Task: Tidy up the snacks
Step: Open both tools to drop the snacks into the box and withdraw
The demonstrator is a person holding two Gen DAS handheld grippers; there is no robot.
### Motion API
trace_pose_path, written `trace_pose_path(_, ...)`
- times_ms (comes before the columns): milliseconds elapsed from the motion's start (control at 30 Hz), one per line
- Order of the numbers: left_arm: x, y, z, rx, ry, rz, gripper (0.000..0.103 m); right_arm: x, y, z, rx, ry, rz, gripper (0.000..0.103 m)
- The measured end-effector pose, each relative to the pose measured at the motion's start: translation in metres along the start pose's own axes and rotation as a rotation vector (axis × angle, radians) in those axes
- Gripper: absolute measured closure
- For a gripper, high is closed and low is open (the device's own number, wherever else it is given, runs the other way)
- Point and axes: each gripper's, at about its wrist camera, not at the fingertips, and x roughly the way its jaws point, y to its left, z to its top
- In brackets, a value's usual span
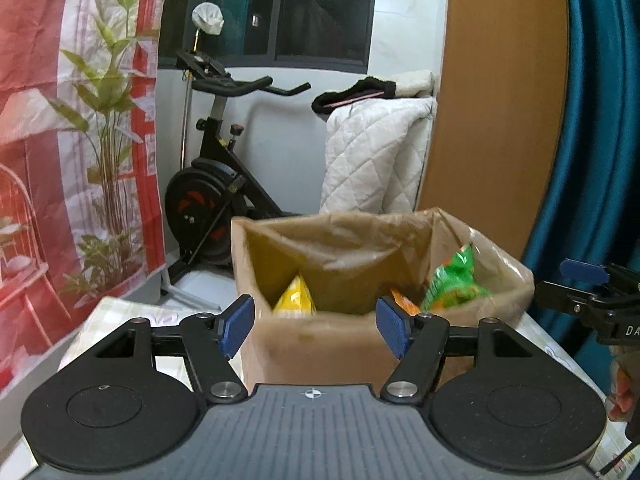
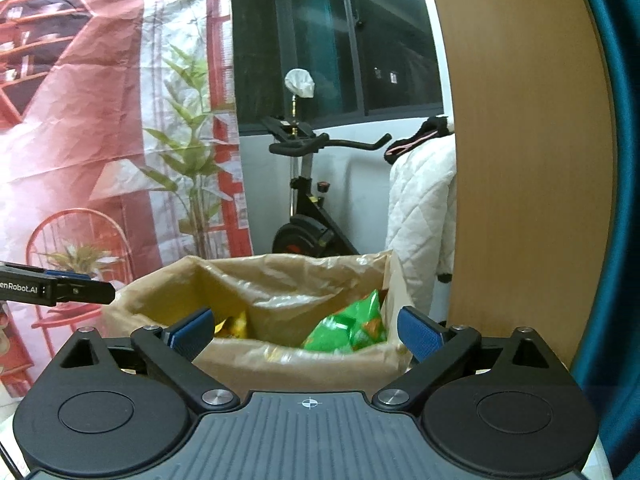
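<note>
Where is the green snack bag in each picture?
Left wrist view: the green snack bag stands at the right side of the lined box, right of centre.
Right wrist view: the green snack bag is in the box's right half, near centre.
Shared landmark: the exercise bike behind the box.

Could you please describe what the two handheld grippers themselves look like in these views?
Both the left gripper and right gripper are black, with blue ribbed pads on linkage arms, silver pivot screws, round discs either side and a grey ribbed body bearing a crosshair mark. White lettering shows on their sides.
</note>
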Motion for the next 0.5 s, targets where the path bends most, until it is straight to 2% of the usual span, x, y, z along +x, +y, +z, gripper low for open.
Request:
trace_pose_path(333, -0.013, -0.001, -0.042, -0.014, 0.047, 0.002, 0.034, -0.016, 0.002, -0.046, 0.048, 0.075, -0.005, 0.009)
trace_pose_path(500, -0.006, 0.001, -0.058, -0.042, 0.094, -0.015, 0.034, -0.015, 0.002, -0.073, 0.052, 0.129, -0.012, 0.019)
